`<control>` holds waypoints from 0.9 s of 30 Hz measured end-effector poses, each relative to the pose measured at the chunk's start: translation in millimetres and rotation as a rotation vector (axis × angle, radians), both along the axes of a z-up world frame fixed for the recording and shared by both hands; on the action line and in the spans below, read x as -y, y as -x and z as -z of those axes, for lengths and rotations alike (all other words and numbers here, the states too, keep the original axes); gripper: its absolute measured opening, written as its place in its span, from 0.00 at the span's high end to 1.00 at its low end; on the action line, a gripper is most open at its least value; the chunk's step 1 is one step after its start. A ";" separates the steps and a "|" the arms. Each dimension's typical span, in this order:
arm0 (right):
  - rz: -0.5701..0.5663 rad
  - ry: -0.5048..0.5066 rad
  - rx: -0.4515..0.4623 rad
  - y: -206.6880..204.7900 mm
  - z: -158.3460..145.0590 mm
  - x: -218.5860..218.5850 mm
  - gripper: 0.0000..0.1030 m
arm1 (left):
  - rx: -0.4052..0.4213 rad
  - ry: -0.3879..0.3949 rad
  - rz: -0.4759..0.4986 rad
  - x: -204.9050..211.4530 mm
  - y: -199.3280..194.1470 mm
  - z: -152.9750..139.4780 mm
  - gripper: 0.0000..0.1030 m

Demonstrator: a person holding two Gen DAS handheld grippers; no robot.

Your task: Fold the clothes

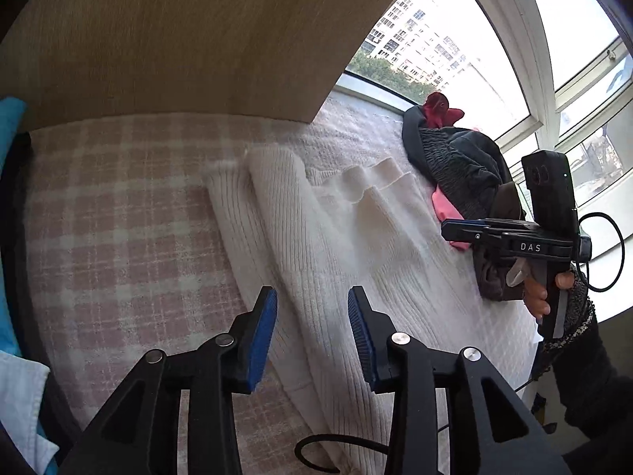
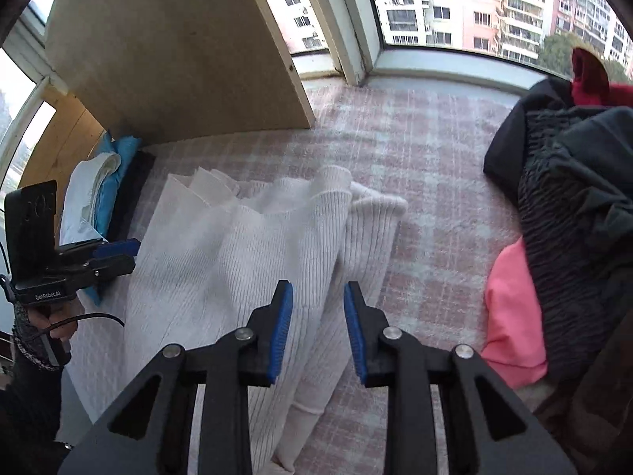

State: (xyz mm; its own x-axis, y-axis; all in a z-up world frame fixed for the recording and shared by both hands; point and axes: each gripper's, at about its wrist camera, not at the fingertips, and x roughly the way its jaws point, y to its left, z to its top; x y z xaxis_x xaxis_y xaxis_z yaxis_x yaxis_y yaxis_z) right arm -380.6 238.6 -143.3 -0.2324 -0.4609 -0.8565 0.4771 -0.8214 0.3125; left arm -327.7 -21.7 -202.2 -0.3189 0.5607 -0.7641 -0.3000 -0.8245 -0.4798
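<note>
Sweater [image 1: 336,237], white and ribbed, lies partly folded on the pink plaid blanket [image 1: 118,217], beside a pile of dark clothes [image 2: 565,206]. Left claw [image 1: 312,336] and right claw [image 2: 318,330] both hover above it, released and empty.

Ribbed sweater [image 2: 237,261] lying on the blanket [image 2: 435,198], heap of clothes [image 2: 573,206] to its right by the window [image 2: 455,0], folded stack [image 2: 107,190] to its left, wooden board [image 2: 178,51] behind.
</note>
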 end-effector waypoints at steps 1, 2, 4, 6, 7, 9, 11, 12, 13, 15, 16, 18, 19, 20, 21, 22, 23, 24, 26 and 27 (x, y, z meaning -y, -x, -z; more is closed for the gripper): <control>-0.039 0.024 -0.001 -0.1 -1.8 6.6 0.74 | -0.021 -0.013 0.015 -2.7 2.8 -4.2 0.65; -0.066 0.031 0.018 3.5 1.8 15.6 0.74 | -0.038 -0.029 0.035 -6.0 6.0 -7.5 0.65; -0.091 -0.013 0.030 9.9 15.0 31.0 0.74 | -0.040 -0.054 0.075 -15.6 16.5 -3.3 0.65; -0.076 -0.115 0.039 17.3 37.5 38.2 0.74 | -0.017 0.021 0.064 -22.8 32.1 17.3 0.65; -0.058 -0.101 0.063 18.6 43.8 36.6 0.74 | 0.007 0.078 0.056 -24.8 39.5 31.3 0.65; -0.033 -0.069 0.102 23.8 38.8 30.6 0.74 | 0.031 0.048 0.040 -17.4 45.7 38.3 0.64; -0.005 -0.063 0.070 20.7 24.2 22.4 0.74 | 0.024 0.031 0.014 -8.9 46.2 30.0 0.65; 0.007 -0.048 0.042 18.0 15.6 18.1 0.74 | -0.010 0.037 0.007 -5.6 43.7 21.8 0.65; 0.006 -0.022 0.024 14.9 9.0 16.0 0.74 | -0.036 0.029 0.008 -2.9 41.8 14.9 0.63; -0.027 -0.014 0.008 11.1 6.4 24.5 0.73 | -0.056 0.005 0.041 -3.9 42.3 7.8 0.61; -0.047 -0.025 0.005 10.0 7.9 31.6 0.71 | -0.057 0.018 0.056 -8.0 44.6 8.8 0.61; -0.092 -0.099 -0.005 9.1 19.8 47.4 0.70 | -0.050 0.102 0.074 -19.0 52.3 24.3 0.61; -0.115 -0.155 -0.015 9.2 28.8 55.2 0.70 | -0.035 0.162 0.074 -22.8 57.0 36.8 0.57; -0.124 -0.185 -0.051 9.6 33.1 55.7 0.69 | -0.022 0.163 0.066 -21.7 60.2 43.1 0.50; -0.130 -0.211 -0.082 10.2 36.5 55.7 0.69 | -0.011 0.143 0.056 -19.2 62.8 47.0 0.50; -0.114 -0.210 -0.060 12.1 33.3 52.0 0.69 | 0.011 0.133 0.036 -15.6 63.3 45.7 0.50; -0.088 -0.213 -0.060 10.7 25.8 46.9 0.69 | 0.003 0.126 0.029 -11.4 57.8 38.0 0.54; -0.064 -0.216 -0.063 8.7 18.1 41.9 0.69 | -0.017 0.119 0.027 -7.1 50.5 28.8 0.54; -0.060 -0.212 -0.098 -7.0 1.9 32.5 0.67 | -0.047 0.100 0.037 0.9 31.0 12.8 0.53; -0.058 -0.191 -0.088 -17.7 -2.6 27.0 0.67 | -0.054 0.087 0.053 4.4 17.1 6.9 0.52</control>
